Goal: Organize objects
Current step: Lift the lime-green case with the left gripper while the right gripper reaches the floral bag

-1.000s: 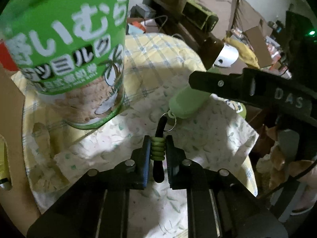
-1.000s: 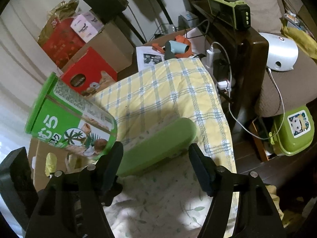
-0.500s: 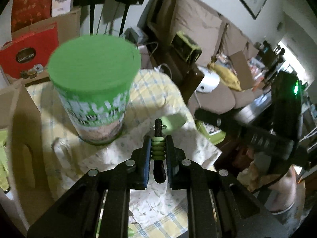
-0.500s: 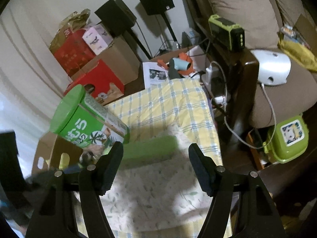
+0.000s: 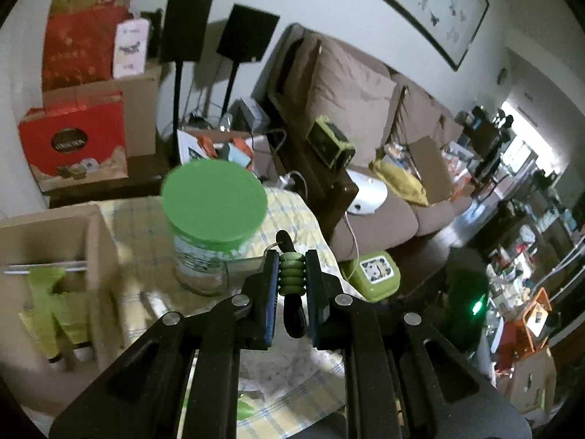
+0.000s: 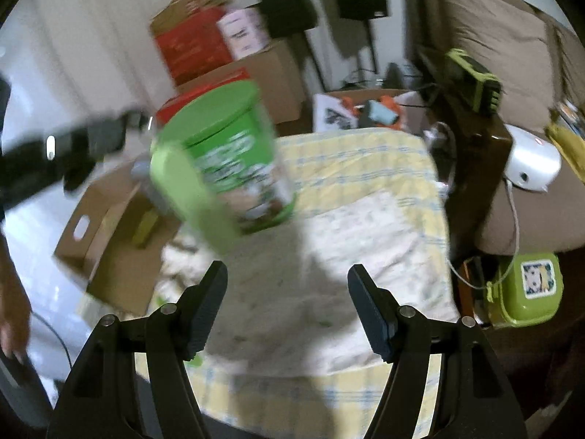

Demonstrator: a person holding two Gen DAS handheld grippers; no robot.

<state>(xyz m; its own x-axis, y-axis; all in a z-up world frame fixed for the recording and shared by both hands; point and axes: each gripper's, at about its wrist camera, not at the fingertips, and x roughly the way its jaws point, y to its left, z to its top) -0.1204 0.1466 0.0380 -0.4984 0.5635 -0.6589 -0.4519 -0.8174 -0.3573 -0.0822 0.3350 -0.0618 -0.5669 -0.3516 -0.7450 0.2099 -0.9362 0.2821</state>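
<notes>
My left gripper (image 5: 291, 274) is shut on the black strap with green beads (image 5: 290, 272), held up in the air above the table. In the right wrist view the strap's light green case (image 6: 186, 197) hangs blurred in front of the green can (image 6: 226, 153), clear of the cloth. In the left wrist view the case is hidden below the fingers. The can (image 5: 214, 208), with its flat green lid, stands upright on the yellow checked tablecloth (image 6: 358, 168). Above the cloth's near part my right gripper (image 6: 287, 303) is open with nothing between its fingers.
An open cardboard box (image 5: 47, 241) with yellow-green items stands at the table's left. A dark wooden cabinet (image 6: 475, 168) and a brown sofa (image 5: 384, 216) border the right. On the floor lies a green lunch box (image 6: 526, 289). Red boxes (image 5: 73, 146) and speakers stand behind.
My left gripper has risen with the strap and lifted the green case off the cloth. The right gripper drew back and rolled, and the case no longer lies between its fingers.
</notes>
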